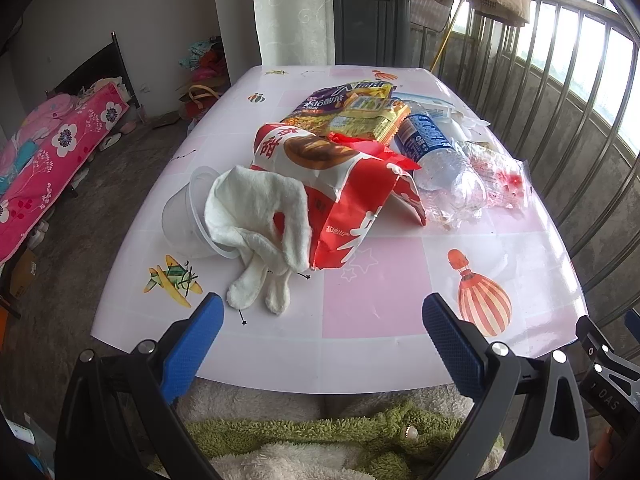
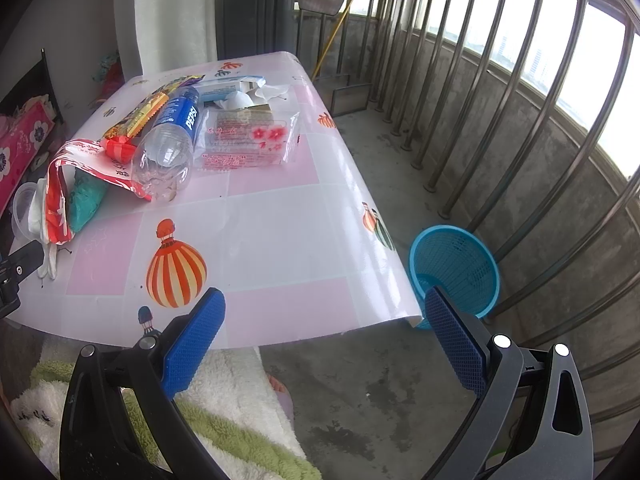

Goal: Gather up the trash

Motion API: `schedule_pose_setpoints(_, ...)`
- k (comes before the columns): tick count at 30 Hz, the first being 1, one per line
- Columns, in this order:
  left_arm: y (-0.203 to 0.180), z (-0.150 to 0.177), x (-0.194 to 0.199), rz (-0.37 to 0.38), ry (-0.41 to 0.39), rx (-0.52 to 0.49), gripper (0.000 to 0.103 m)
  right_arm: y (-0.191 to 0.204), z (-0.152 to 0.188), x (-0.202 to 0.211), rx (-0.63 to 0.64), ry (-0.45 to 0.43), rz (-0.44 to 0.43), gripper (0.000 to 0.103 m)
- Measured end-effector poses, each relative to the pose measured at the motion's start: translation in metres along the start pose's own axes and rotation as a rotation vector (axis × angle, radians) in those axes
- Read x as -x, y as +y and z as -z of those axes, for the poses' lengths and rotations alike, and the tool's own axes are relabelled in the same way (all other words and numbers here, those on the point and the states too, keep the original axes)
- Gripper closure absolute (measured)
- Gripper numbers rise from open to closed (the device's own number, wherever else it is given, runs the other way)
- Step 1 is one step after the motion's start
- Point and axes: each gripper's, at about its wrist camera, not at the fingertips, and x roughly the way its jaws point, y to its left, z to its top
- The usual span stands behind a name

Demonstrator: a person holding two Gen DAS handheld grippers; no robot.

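Observation:
Trash lies on the pink-and-white table (image 1: 360,300): a red-and-white snack bag (image 1: 340,184), a white glove (image 1: 260,216) draped over a clear plastic cup (image 1: 184,216), an empty Pepsi bottle (image 1: 436,148), yellow and purple wrappers (image 1: 360,112) and a clear flowered bag (image 1: 500,176). My left gripper (image 1: 320,320) is open and empty at the table's near edge, short of the glove. My right gripper (image 2: 324,316) is open and empty over the table's near right corner. A blue mesh wastebasket (image 2: 456,268) stands on the floor right of the table (image 2: 280,216). The bottle (image 2: 172,140) and snack bag (image 2: 64,192) lie at left.
Metal balcony railing (image 2: 500,92) runs along the right side. A bed with a pink flowered cover (image 1: 52,160) is at far left. A white box and crumpled tissue (image 2: 240,92) sit at the table's far end. My fleecy clothing (image 1: 320,432) is below the grippers.

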Motion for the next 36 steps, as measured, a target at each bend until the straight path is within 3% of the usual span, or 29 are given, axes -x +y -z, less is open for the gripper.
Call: schedule_pose_setpoints(36, 0.003, 0.006, 0.001, -0.008, 0.014, 0.004, 0.006, 0.012, 0.004, 0.002, 0.019, -0.012, 0.004, 0.008)
